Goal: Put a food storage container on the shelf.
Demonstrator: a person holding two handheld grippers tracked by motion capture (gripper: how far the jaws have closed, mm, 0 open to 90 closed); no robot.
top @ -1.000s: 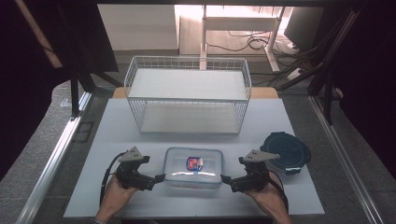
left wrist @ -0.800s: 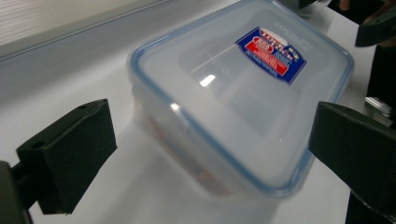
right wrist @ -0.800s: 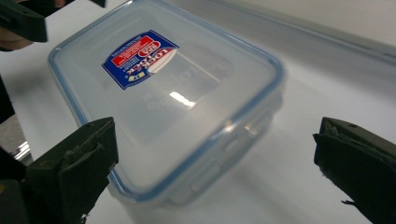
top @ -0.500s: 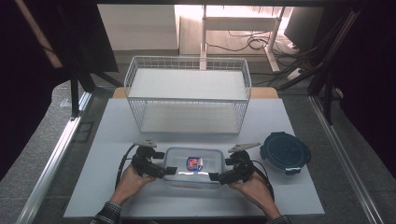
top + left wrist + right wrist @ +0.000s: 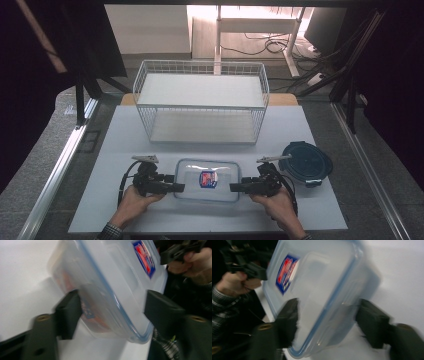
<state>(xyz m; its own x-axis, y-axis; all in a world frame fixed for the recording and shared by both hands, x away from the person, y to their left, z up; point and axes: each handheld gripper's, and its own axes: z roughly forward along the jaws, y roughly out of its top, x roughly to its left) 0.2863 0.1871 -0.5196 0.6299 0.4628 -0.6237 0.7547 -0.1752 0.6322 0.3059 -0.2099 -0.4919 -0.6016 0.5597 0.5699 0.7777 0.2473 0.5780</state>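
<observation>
Dim room, dark drapes both sides, grey floor, cables and a desk leg at the back. White tabletop (image 5: 125, 200), matte, rectangular, metal rail along its left edge. White wire basket (image 5: 201, 102) at the far centre, upright, rectangular, open grid walls. Clear plastic container (image 5: 207, 179) near the front edge, centre; rectangular, rounded corners, transparent lid with blue seal line, red and blue label on top. Dark blue round lid (image 5: 306, 162) lies flat to the right of the container, apart from it, just beyond the right tool.

Left tool (image 5: 176, 188), black, held in the person's left hand (image 5: 134, 202), points at the container's left end. In the left gripper view its jaws stand apart, straddling one end of the container (image 5: 110, 287), one on each side; contact unclear, blurred. Right tool (image 5: 234, 188), held in the right hand (image 5: 274, 206), points at the container's right end. In the right gripper view its jaws also stand apart on either side of the container (image 5: 322, 290); blur hides whether they touch.
</observation>
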